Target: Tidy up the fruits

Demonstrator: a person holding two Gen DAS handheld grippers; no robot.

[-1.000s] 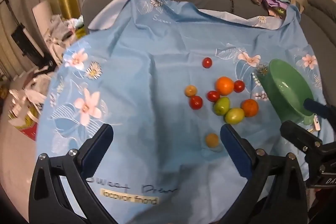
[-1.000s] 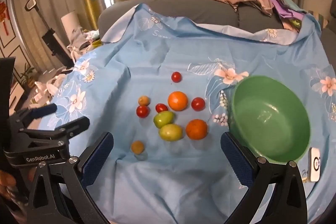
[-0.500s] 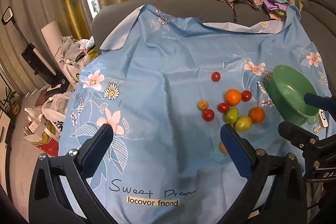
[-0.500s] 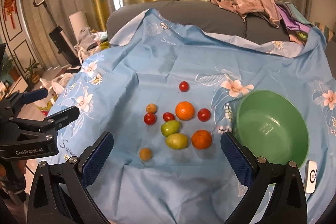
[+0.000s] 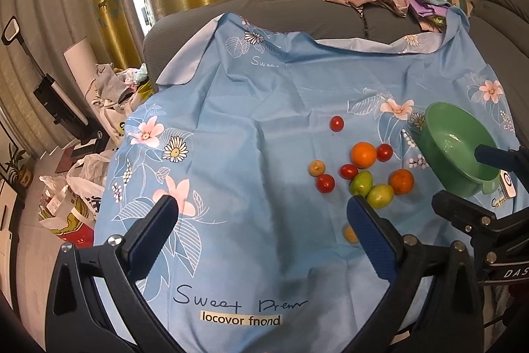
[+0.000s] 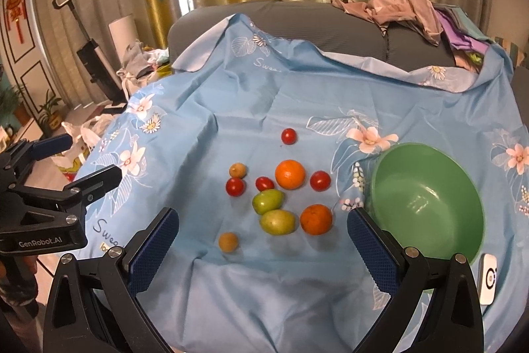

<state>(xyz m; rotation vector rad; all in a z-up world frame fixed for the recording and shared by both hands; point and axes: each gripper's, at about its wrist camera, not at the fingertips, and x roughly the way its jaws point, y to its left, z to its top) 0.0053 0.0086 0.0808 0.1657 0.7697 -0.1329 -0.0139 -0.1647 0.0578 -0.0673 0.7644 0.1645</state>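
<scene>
Several fruits lie on a blue flowered cloth (image 6: pixel 231 108): two oranges (image 6: pixel 290 174) (image 6: pixel 316 219), two green fruits (image 6: pixel 268 201) (image 6: pixel 277 221), several small red tomatoes (image 6: pixel 288 135) and two small tan fruits (image 6: pixel 228 242). An empty green bowl (image 6: pixel 426 204) stands to their right. My right gripper (image 6: pixel 261 232) hovers open above the near fruits, holding nothing. My left gripper (image 5: pixel 259 214) hangs open over bare cloth, left of the fruits (image 5: pixel 363 154); its right finger hides part of a tan fruit (image 5: pixel 348 234). The bowl (image 5: pixel 456 148) sits at the right in the left wrist view.
A small white device (image 6: pixel 488 278) lies beside the bowl's near rim. A grey sofa back (image 6: pixel 297 19) with a pile of clothes (image 6: pixel 406 9) runs behind the cloth. Bags and clutter (image 5: pixel 76 187) sit on the floor to the left.
Both grippers have pulled back and risen, so the fruits and bowl look smaller and farther away. Nothing on the cloth has moved. Both stay open.
</scene>
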